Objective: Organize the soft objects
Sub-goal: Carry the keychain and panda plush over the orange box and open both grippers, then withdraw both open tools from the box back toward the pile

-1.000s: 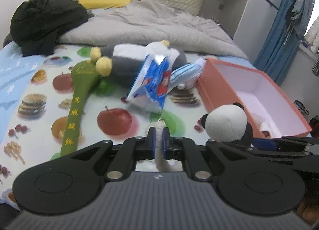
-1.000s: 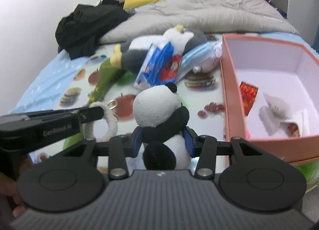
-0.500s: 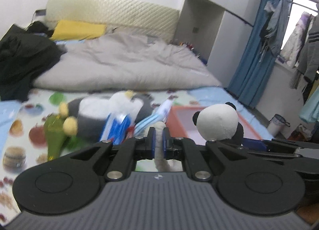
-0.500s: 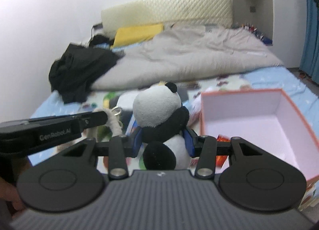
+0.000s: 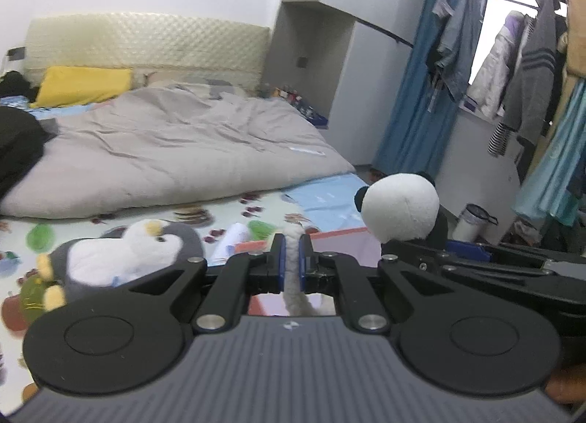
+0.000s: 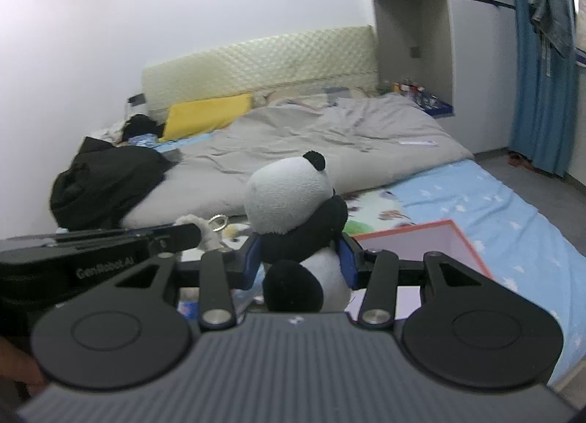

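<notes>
The left gripper (image 5: 289, 258) is clenched on a thin white fuzzy plush strip (image 5: 292, 269) with a metal key ring (image 6: 218, 222). Just to its right, the right gripper (image 6: 299, 262) grasps a black-and-white plush panda (image 6: 293, 210) around its body, head upright. Below and beyond them, an open pink cardboard box (image 6: 436, 240) sits on the fruit-printed bed sheet (image 5: 219, 210). To the left lies a grey-and-white plush penguin (image 5: 124, 254). Farther off are a rumpled grey quilt (image 5: 164, 152) and a yellow pillow (image 5: 84, 84).
</notes>
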